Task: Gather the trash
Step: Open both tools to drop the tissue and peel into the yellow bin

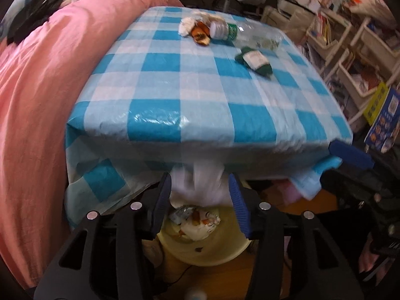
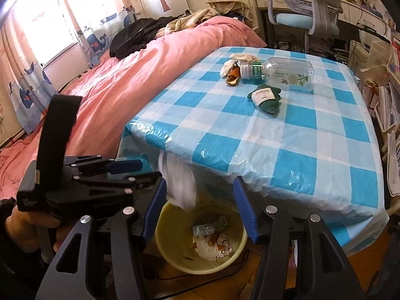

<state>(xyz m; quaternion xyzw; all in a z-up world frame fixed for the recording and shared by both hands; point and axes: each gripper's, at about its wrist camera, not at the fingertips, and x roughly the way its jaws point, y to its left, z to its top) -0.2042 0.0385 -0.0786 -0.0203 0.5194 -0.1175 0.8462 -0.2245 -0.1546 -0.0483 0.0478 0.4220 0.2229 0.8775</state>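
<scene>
we see a blurred white crumpled tissue or thin plastic wad [image 1: 200,185] in mid-air just below the near edge of the table, right above the round pale yellow plastic bin [image 2: 200,247] that stands on the wooden floor; it looks soft, wrinkled and shapeless, and in both views it sits in the gap between blue pads without either pad pressing on it. our left gripper [image 1: 200,200] has its jaws parted and released, nothing clamped, and our right gripper [image 2: 200,207] is likewise spread apart and empty, both hanging over the bin. inside the bin we count about two pieces: a crinkly white wrapper with orange print [image 2: 212,247] and a small green foil packet [image 2: 210,226]. on the glossy blue-and-white checked plastic tablecloth [image 2: 300,150] we count four things, clustered at the far end: one clear plastic bottle with a green label and ribbed white cap [image 2: 277,73] lying on its side, one dark green crumpled packet with a white label [image 2: 265,97] just in front of it, one off-white crumpled paper wad [image 2: 228,66] and one orange-brown scrap [image 2: 233,77] touching the bottle's cap. a soft pink quilted duvet [image 2: 150,75] lies on the bed beside the table, well apart from the bin.
</scene>
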